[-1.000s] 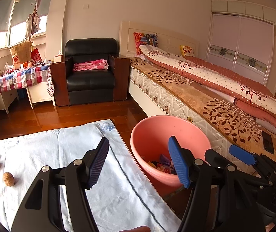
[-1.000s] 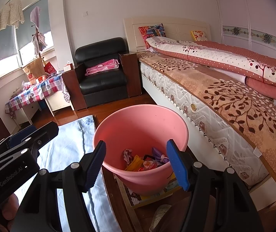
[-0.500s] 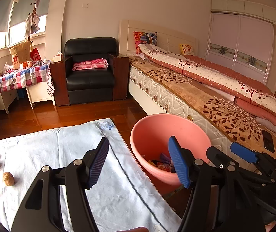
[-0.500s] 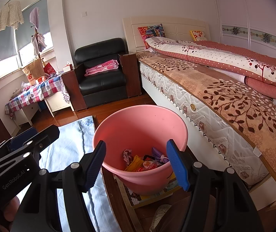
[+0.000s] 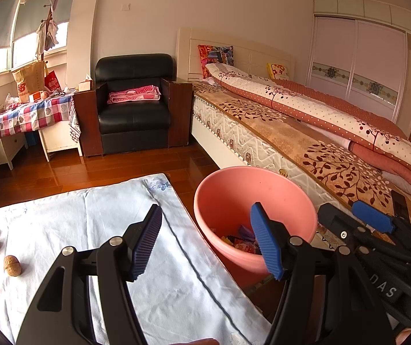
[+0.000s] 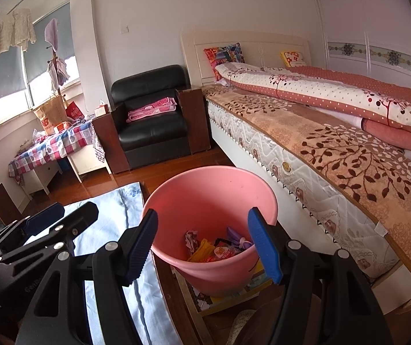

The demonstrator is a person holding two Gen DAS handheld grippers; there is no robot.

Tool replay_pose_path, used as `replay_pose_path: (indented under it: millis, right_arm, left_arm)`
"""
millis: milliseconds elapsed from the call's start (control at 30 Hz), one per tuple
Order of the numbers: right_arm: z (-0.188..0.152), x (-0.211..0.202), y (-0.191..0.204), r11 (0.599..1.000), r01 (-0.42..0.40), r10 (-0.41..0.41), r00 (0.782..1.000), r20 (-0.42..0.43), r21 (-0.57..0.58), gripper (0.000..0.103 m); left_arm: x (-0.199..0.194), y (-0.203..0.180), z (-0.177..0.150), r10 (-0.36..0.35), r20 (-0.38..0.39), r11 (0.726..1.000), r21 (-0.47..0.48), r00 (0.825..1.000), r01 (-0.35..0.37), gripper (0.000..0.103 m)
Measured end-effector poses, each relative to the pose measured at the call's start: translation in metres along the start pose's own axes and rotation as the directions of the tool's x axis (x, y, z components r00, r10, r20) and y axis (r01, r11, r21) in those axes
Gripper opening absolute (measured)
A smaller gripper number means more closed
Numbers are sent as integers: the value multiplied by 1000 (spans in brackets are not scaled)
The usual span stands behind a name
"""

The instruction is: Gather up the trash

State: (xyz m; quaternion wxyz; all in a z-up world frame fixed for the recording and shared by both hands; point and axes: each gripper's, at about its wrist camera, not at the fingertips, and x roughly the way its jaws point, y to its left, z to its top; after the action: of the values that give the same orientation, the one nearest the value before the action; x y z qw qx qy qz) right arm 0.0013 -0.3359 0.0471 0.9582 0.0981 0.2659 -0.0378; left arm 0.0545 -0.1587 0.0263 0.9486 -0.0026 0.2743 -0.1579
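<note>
Two tools open, nothing gripped

Your left tool (image 5: 205, 240) and right tool (image 6: 202, 245) both stand with jaws apart and empty. Wrappers (image 6: 220, 247) lie inside the pink bucket (image 6: 205, 273), beside the bed (image 6: 335, 155). Two walnuts (image 5: 12, 265) rest on the cloth-covered bench (image 5: 96, 218), well apart from the bucket.

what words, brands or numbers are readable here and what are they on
"DAS": white letters on the body of the right gripper, seen from the left wrist camera; more may be cut off.
"new balance" with the NB logo: on the brown paper bag on the checked table; small, only just readable.
Red bag beside it: gold print, too small to read.
Snack wrappers in the pink bucket: print too blurred to read.
Raised lettering on the left gripper: too dark to read.
</note>
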Motion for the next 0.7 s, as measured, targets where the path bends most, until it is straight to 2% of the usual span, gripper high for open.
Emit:
replay_pose_path:
  millis: [700]
  right_arm:
    - [0, 0, 0, 1000, 2, -2, 1000, -14, 4, 64]
  left_arm:
    - [0, -1, 1, -2, 0, 1000, 6, 1000, 2, 64]
